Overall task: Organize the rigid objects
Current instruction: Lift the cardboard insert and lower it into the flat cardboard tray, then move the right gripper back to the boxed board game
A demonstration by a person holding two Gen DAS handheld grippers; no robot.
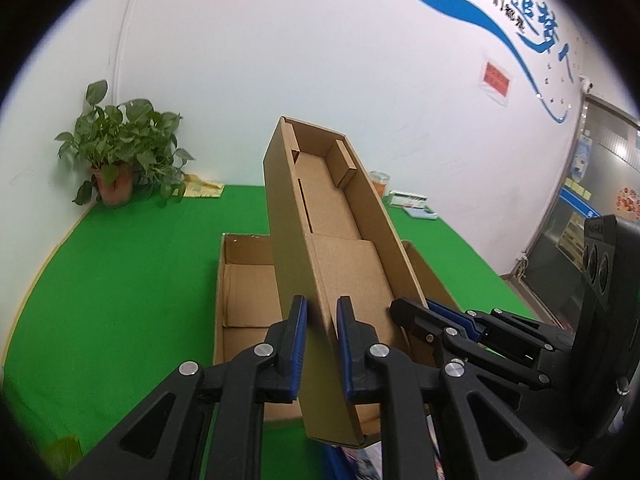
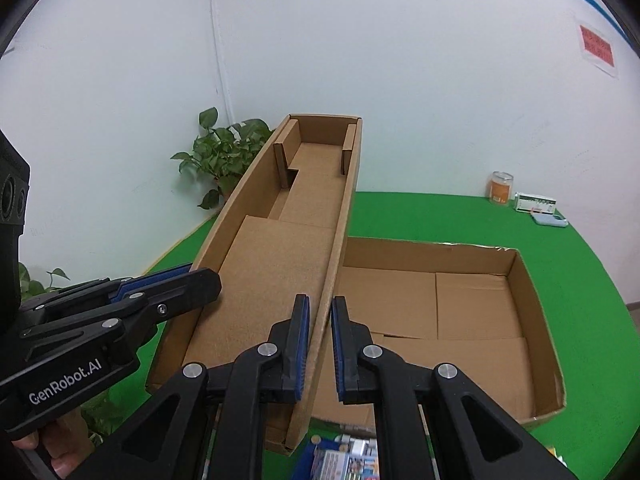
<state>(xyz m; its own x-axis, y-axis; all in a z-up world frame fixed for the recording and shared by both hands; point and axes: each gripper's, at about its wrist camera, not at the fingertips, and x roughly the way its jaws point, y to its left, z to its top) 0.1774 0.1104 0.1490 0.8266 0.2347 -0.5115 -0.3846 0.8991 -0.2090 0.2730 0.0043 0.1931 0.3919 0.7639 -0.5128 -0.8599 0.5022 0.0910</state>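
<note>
Green cloth-covered surface (image 2: 420,216): wide shallow open cardboard tray (image 2: 532,292) mid; potted leafy plant (image 1: 120,148) far-left of tray, orange-label jar (image 2: 501,187) w/ small white box (image 2: 535,202) far-right.

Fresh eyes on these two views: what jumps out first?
A long narrow cardboard tray held tilted in the air, the left tool clamped on one long wall and the right tool on the other. Below it, a wide open cardboard box lies on the green table.

"GenRobot.AI" stands in white letters on the black body of the left gripper (image 2: 204,280). The blue Chinese wall lettering (image 1: 532,12) and the red wall notice (image 2: 597,45) are too blurred to read.
</note>
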